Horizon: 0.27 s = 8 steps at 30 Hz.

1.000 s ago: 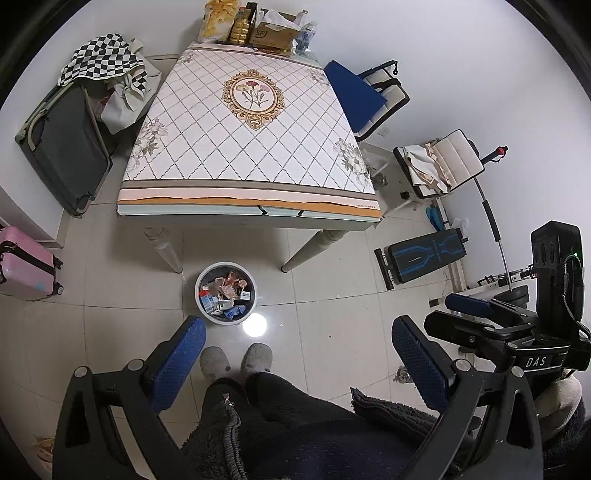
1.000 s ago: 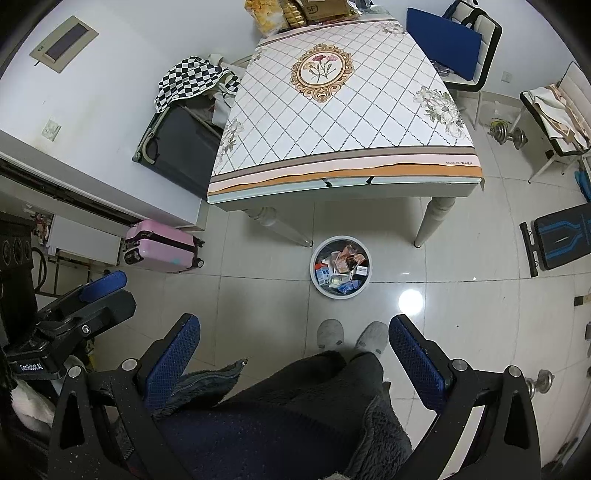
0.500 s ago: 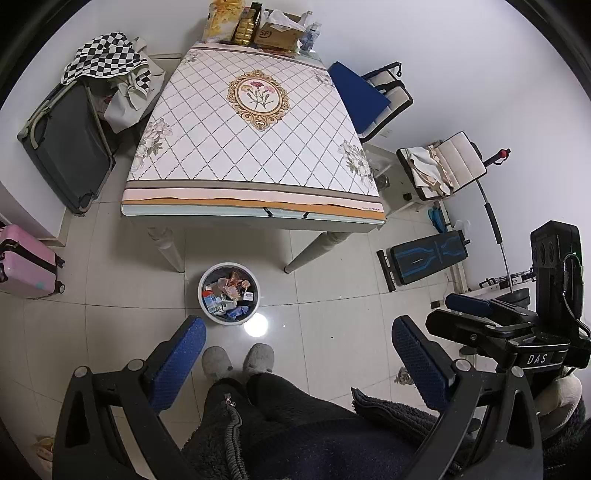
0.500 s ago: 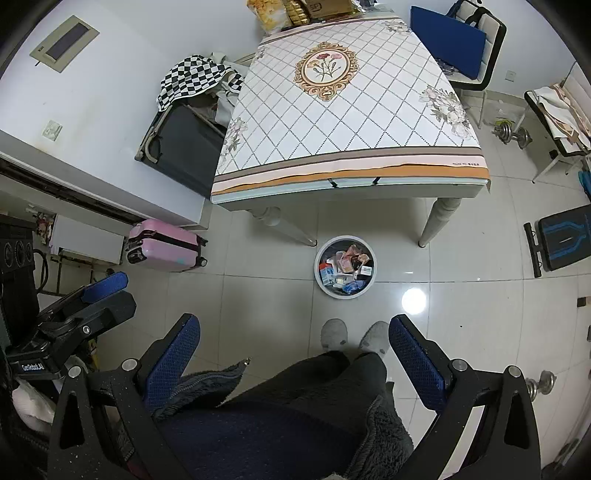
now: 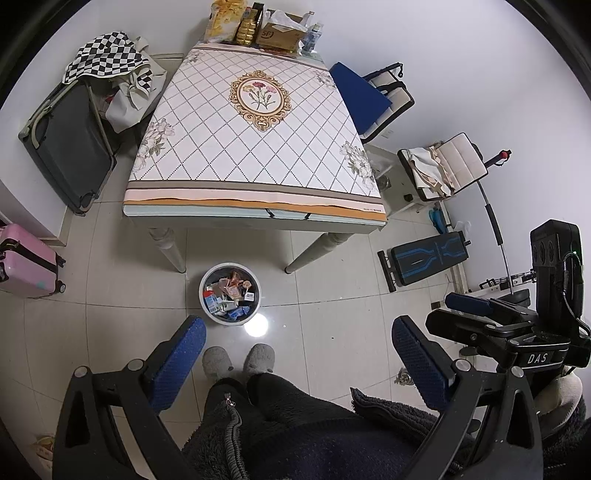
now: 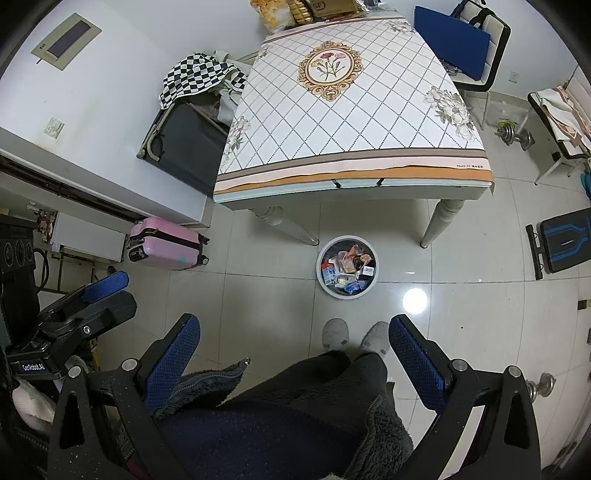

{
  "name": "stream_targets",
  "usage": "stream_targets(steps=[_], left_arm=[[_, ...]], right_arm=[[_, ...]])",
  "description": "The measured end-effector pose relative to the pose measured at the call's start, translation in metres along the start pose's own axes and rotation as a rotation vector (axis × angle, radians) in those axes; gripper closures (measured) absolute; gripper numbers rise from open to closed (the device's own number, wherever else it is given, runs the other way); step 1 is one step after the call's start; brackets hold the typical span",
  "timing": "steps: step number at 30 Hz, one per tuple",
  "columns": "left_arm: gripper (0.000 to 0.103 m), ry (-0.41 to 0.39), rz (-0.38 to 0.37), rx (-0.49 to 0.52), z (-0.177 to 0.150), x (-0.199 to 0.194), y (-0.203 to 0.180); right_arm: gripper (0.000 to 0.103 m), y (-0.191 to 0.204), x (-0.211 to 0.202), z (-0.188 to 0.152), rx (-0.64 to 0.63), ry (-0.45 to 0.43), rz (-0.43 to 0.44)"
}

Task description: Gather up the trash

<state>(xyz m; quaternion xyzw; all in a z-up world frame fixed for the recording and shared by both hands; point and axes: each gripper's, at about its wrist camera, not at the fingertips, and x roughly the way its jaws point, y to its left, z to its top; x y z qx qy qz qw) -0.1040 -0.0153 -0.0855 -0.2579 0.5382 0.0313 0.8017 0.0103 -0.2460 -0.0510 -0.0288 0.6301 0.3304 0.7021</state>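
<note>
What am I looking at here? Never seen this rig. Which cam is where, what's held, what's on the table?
No robot arm: a person holds one two-finger tool in each hand, with a fisheye camera on each looking forward along its blue-padded fingers. The left wrist view shows the left tool, with the other tool off to its right. The right wrist view shows the right tool.

Both tools are open and hold nothing. They point down over the person's legs and grey slippers.

On the floor ahead stands a round bin full of wrappers and small cartons, just in front of the table. The patterned tabletop is bare except for a cardboard box and snack bags at its far edge.
</note>
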Motion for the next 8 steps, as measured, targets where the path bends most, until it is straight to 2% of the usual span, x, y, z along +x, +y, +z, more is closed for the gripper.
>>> stream_targets(steps=[8], left_arm=[[0.0, 0.0, 0.0, -0.001, 0.0004, 0.0004, -0.0003]], right_arm=[[0.0, 0.0006, 0.0003, 0.0013, 0.002, 0.003, 0.004]])
